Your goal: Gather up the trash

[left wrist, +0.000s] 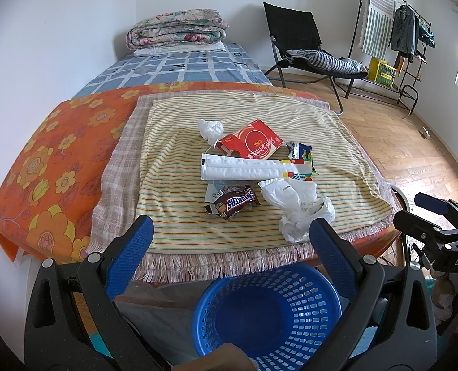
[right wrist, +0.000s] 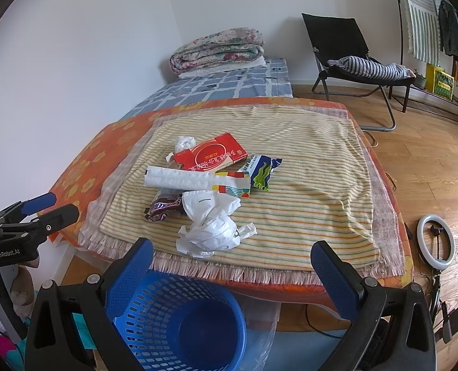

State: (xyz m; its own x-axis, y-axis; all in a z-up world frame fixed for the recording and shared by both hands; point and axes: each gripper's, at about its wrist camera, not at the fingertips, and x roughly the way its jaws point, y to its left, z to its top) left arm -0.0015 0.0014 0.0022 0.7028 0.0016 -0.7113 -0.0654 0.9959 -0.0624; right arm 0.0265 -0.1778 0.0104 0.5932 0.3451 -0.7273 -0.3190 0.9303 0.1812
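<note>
Left tool [left wrist: 231, 232] spread wide and empty, blue basket [left wrist: 267, 315] below, trash — Snickers wrapper [left wrist: 233, 204], red box [left wrist: 250, 139] — on striped cloth [left wrist: 173, 216]

We see the box [left wrist: 250, 139] behind the long packet [left wrist: 244, 170] on the bed [left wrist: 43, 167], the Snickers wrapper [left wrist: 233, 204] before it, the crumpled bag [left wrist: 297, 210] rightward, and the basket [left wrist: 269, 315] on the floor below.

Trash lies heaped mid-way on the striped cloth [left wrist: 179, 216]. A red box [left wrist: 250, 143] lies flat at the back, a crumpled tissue [left wrist: 209, 129] touching its left end. A long white wrapper [left wrist: 253, 170] lies across in front. Nearer are a Snickers wrapper [left wrist: 233, 204] and a crumpled white bag [left wrist: 297, 208]. A blue basket [left wrist: 267, 315], upright, stands below the cloth's near fringe.
</note>
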